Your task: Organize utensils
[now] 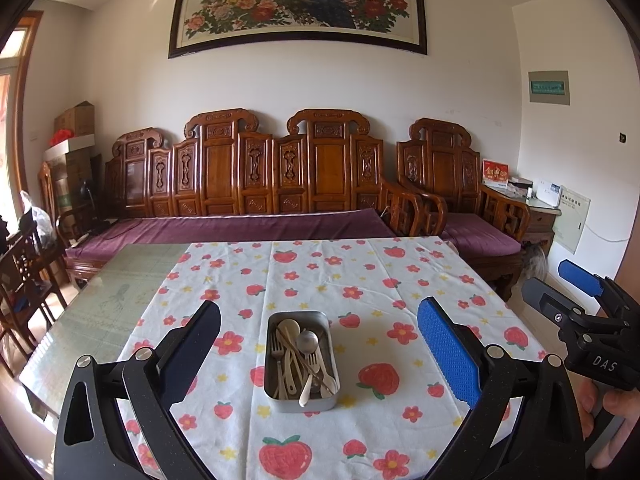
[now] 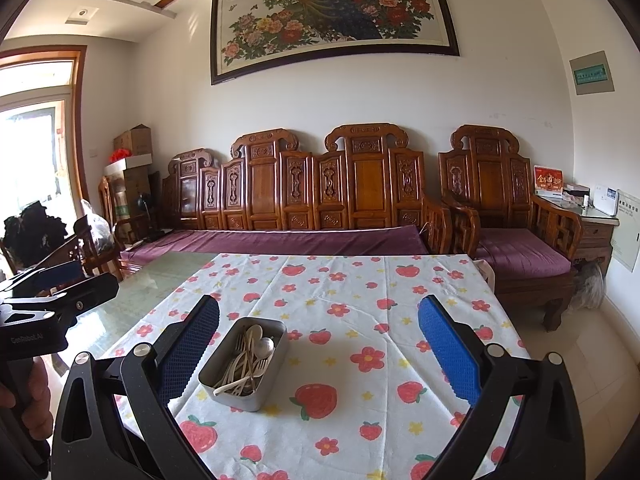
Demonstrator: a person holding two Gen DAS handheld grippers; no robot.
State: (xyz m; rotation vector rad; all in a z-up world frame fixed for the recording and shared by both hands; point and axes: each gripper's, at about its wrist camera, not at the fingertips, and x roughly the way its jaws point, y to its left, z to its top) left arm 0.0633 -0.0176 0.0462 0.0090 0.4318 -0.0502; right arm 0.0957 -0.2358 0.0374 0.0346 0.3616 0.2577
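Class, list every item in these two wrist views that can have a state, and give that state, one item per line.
Left gripper: open, holding nothing, above the table.
Right gripper: open, holding nothing.
Metal tin: lidless, upright on the tablecloth, holding mixed utensils.
Metal spoon: lying in the tin, bowl toward the sofa.
Forks: loose in the tin, unsorted.
Tablecloth: spread flat, covering part of the table.

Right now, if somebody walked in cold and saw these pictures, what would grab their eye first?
Probably the metal tin piled with forks, spoons and chopsticks, sitting alone on the strawberry-print tablecloth. Both claws, left and right, hang open above the table, holding nothing. Behind, a big framed peacock-and-peony painting hangs over a carved wooden bench with purple cushions.
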